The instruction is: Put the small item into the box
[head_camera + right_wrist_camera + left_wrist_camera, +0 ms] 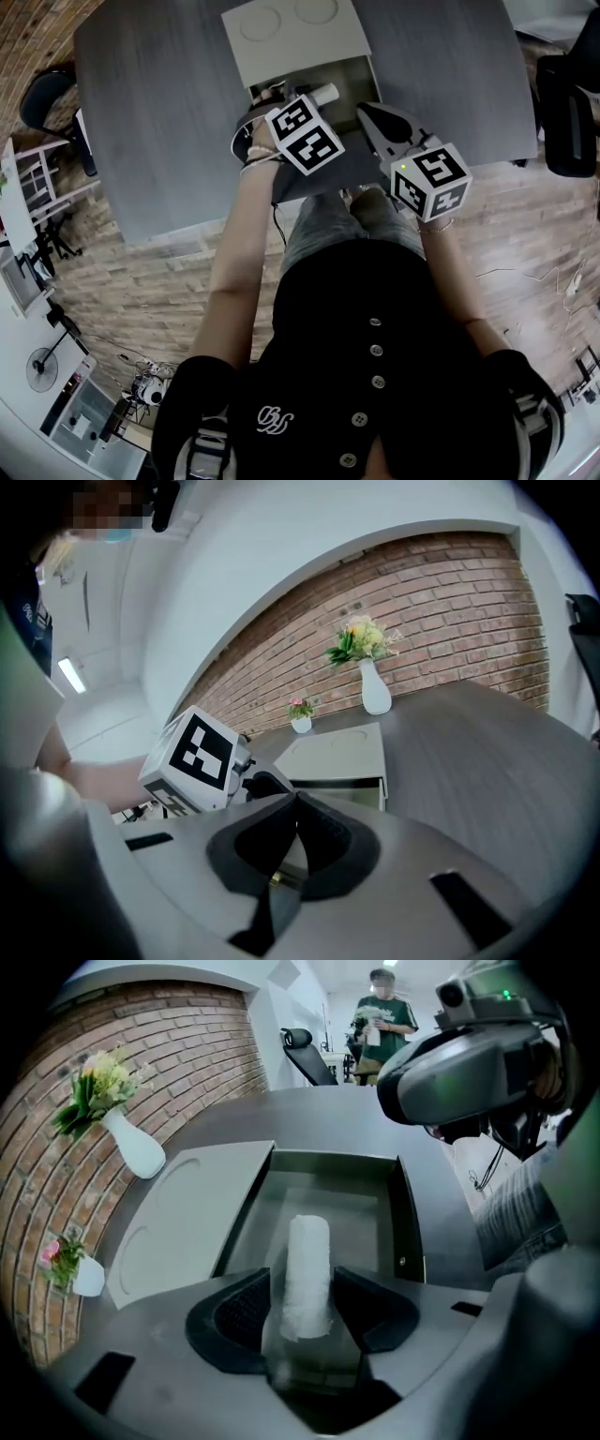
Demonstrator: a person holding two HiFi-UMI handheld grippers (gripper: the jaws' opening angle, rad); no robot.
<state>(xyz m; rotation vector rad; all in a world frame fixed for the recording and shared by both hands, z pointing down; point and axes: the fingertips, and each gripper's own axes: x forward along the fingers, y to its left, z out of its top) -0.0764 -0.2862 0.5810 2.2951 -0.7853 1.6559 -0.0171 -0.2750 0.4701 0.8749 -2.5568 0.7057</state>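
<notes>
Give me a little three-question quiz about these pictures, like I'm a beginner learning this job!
1. True or false: the right hand-held gripper has its jaws together with nothing between them.
2. Pick one: what stands between the jaws of the left hand-held gripper? A) a white cylinder B) a spoon C) a toy car
3. Missing word: with its lid lying off to one side, the box is ____.

Key: 1 true; 2 A; 3 open.
</notes>
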